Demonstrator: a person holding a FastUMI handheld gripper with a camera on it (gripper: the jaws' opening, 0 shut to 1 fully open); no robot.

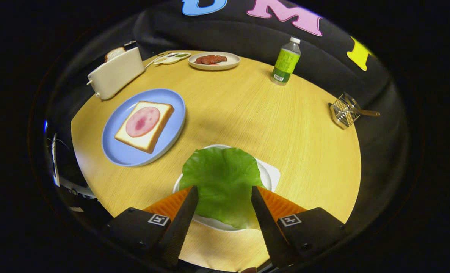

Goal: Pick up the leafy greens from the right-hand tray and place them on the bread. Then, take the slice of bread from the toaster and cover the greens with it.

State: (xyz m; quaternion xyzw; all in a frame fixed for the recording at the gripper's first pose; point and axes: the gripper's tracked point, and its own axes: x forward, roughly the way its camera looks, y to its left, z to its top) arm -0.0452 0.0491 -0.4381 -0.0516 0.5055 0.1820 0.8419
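A green leaf of lettuce (223,170) lies on a white tray (272,176) at the near edge of the round wooden table. My gripper (223,187) is open, and its fingers stand on either side of the leaf's near half without pressing on it. Beyond the fingers to the left, a blue plate (134,157) holds a slice of bread (165,113) topped with a round of ham (142,121). Farther back on the left stands a cream toaster (116,74) with a second slice of bread (114,54) sticking up out of its slot.
At the back of the table are a white plate with a brown patty (214,60) and a small sauce dish (171,57). A green-labelled bottle (286,62) stands at the back right. A wire basket (345,110) lies at the right edge.
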